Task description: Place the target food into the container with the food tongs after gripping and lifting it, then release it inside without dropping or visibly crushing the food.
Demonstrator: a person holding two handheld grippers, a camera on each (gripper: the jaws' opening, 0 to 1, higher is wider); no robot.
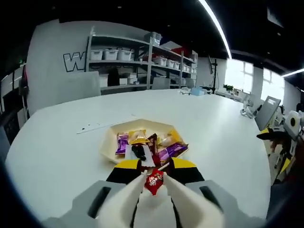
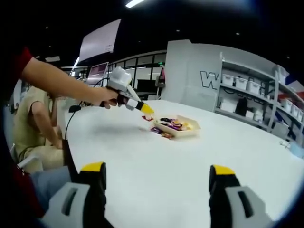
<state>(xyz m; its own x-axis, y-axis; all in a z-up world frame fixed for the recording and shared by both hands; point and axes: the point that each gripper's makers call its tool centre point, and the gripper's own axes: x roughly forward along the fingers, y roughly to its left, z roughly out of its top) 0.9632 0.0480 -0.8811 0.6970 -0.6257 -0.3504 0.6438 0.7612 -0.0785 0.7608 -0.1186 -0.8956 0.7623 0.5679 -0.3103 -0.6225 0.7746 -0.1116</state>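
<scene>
In the left gripper view, the left gripper [image 1: 155,186] pinches a red candy [image 1: 155,179] in white tongs [image 1: 127,199], just before the near edge of the tray [image 1: 107,145] on the table [image 1: 57,161]. It should carry the candy over the rim and loosen gently. The tong tips are hidden.

In the right gripper view, the right gripper [image 2: 157,183] hangs with jaws wide apart, holding nothing, well apart from the tray; the candy looks too small there.

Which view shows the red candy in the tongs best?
The left gripper view: the red wrapped candy sits close up, pinched between the white tongs held by the left hand-held gripper, in front of the tray. In the right gripper view it's a tiny red speck at that gripper's tip.
</scene>
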